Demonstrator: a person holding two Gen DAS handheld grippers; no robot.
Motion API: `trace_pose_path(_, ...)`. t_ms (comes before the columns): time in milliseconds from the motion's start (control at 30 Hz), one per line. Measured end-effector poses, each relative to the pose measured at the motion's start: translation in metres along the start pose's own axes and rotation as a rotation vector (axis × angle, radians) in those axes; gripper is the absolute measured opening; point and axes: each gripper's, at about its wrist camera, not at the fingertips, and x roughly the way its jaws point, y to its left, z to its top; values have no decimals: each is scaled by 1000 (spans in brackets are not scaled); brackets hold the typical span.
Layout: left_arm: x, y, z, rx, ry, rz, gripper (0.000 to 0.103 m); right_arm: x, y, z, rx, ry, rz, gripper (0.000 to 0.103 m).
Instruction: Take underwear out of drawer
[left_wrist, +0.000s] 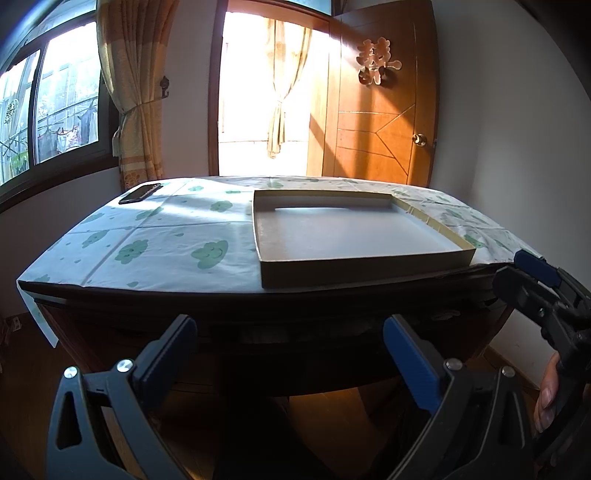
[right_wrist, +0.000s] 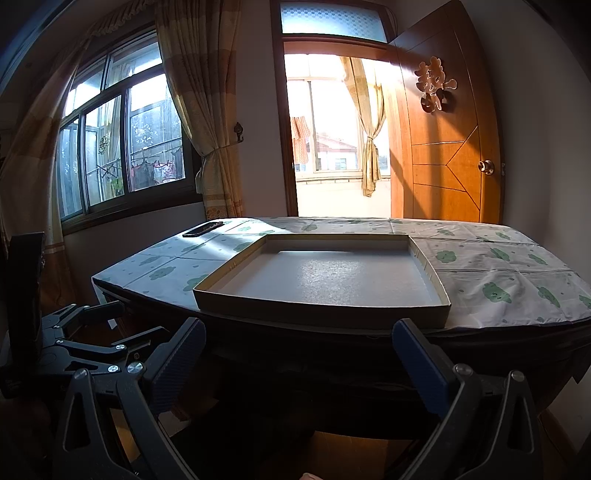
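Nothing is yet taken: both left gripper (left_wrist: 290, 349) and right gripper (right_wrist: 299, 354) fingers are held wide apart, empty, before the dark wooden drawer front (left_wrist: 295, 332); no underwear is seen.

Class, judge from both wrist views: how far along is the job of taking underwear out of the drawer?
Nothing looks done: the shallow tray on the table holds no underwear, and none is visible anywhere. In hand: the left gripper and right gripper are open and empty, facing the table's dark front, where no drawer can be made out. Left: opening the drawer and lifting the underwear out.
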Motion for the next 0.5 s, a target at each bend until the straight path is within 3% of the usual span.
trace_pose_path(500,0,0,1,1,0,3,103,-1,1,-1,-3,-4,-2,102)
